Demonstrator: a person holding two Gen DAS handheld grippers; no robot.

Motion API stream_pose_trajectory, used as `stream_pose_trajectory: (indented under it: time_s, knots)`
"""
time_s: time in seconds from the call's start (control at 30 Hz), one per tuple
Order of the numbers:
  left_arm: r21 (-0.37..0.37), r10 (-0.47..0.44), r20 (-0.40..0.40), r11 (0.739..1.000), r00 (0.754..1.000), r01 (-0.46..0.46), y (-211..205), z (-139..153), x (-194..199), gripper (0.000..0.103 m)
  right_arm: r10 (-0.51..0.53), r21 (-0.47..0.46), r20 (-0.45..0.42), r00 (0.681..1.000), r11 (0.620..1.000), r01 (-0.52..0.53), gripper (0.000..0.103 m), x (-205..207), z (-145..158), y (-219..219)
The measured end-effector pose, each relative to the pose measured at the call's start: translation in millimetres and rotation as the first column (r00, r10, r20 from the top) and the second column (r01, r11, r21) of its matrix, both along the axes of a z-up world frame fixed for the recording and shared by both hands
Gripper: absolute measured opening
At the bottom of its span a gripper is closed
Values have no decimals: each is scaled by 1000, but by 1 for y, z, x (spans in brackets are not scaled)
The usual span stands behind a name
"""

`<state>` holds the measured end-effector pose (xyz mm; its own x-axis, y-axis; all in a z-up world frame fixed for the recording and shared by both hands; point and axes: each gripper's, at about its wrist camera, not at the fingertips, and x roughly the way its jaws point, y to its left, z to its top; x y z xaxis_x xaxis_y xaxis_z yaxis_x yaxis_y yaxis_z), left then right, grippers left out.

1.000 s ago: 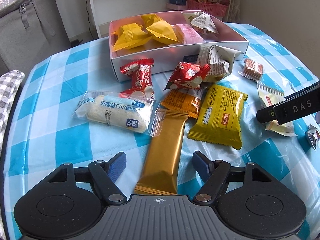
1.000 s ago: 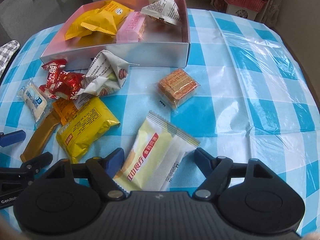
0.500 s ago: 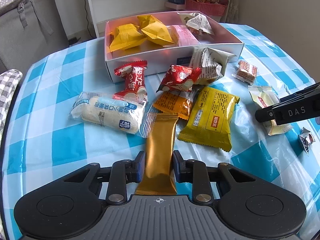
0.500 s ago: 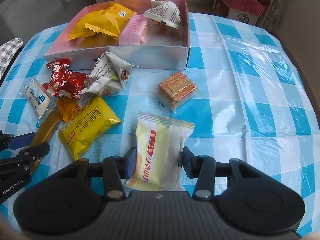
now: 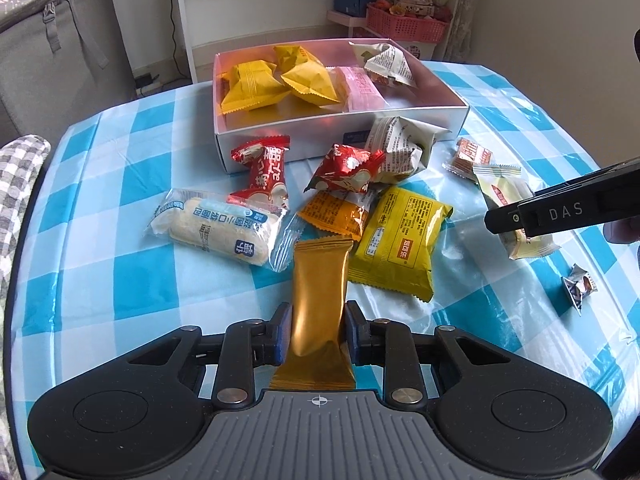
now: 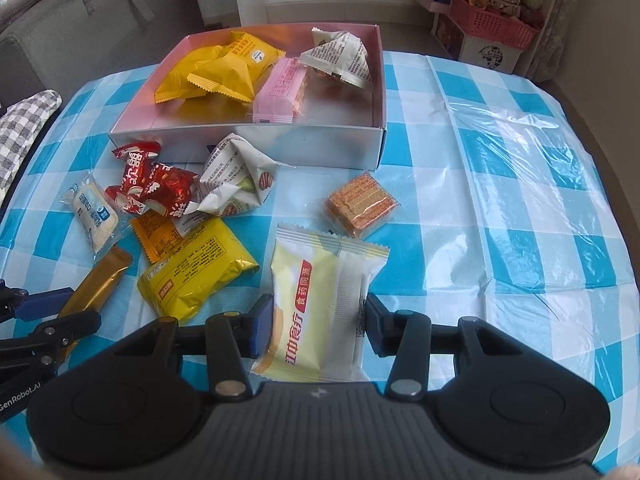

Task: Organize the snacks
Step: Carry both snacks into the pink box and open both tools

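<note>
My left gripper (image 5: 317, 330) is shut on a long gold snack bar (image 5: 319, 292) and holds it just above the checked tablecloth. My right gripper (image 6: 316, 330) is shut on a pale yellow snack packet (image 6: 320, 304), also lifted a little. A white box (image 5: 340, 136) at the back holds yellow packets, a pink one and a white printed one. Loose snacks lie in front of it: a yellow packet (image 5: 400, 236), red packets (image 5: 266, 172), a white bread packet (image 5: 218, 228), a wafer (image 6: 360, 204).
A small silver wrapper (image 5: 578, 286) lies at the right of the table. A grey sofa (image 5: 60, 60) stands behind on the left, shelves and a pink basket (image 5: 406, 24) behind the table. A checked cushion (image 5: 20, 168) is at the left edge.
Both grippers closed from open onto their snacks, the left on the gold bar and the right on the pale yellow packet. Both have since lifted them slightly and pulled back.
</note>
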<state>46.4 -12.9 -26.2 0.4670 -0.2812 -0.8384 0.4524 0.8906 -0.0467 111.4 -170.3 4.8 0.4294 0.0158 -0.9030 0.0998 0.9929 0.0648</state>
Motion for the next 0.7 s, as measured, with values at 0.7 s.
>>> stream_pose_trajectory:
  time_s: [0.7]
  knots:
    - [-131, 110, 57, 986, 992, -101, 20, 38, 21, 25, -82, 108, 136, 987, 992, 67, 43, 22, 38, -12]
